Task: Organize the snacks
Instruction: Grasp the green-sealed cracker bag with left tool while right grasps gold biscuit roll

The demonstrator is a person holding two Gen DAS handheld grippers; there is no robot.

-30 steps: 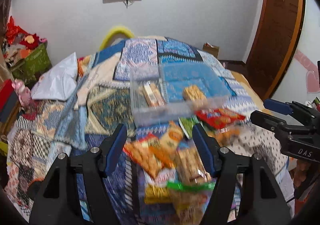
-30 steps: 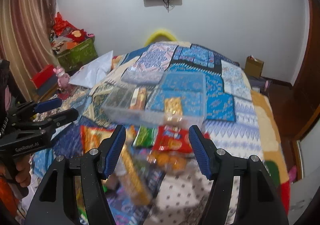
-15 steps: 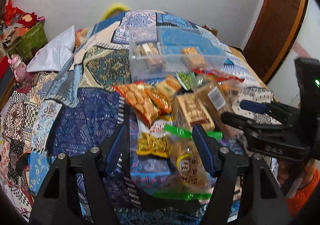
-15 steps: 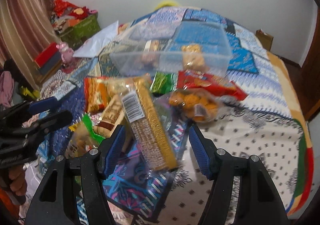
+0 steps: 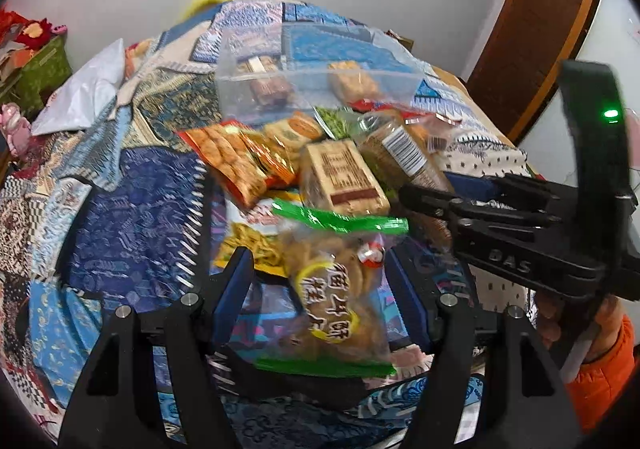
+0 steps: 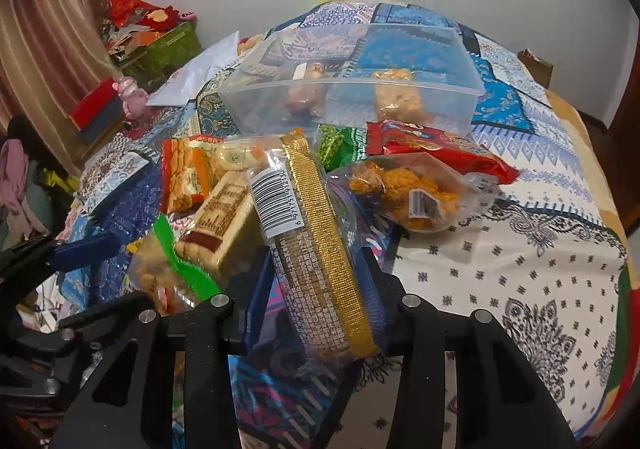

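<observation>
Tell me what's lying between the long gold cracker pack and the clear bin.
In the right wrist view, a green snack bag lies between the gold cracker pack and the clear bin, with a red bag beside it.

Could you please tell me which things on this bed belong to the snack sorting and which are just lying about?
Part of the job:
- clear plastic bin
- gold-edged biscuit pack between the closing right tongs
- green-sealed cookie bag between the left tongs
- red snack bag
- orange cracker bag

Just lying about:
- white pillow
- green box
- patterned bedspread
</observation>
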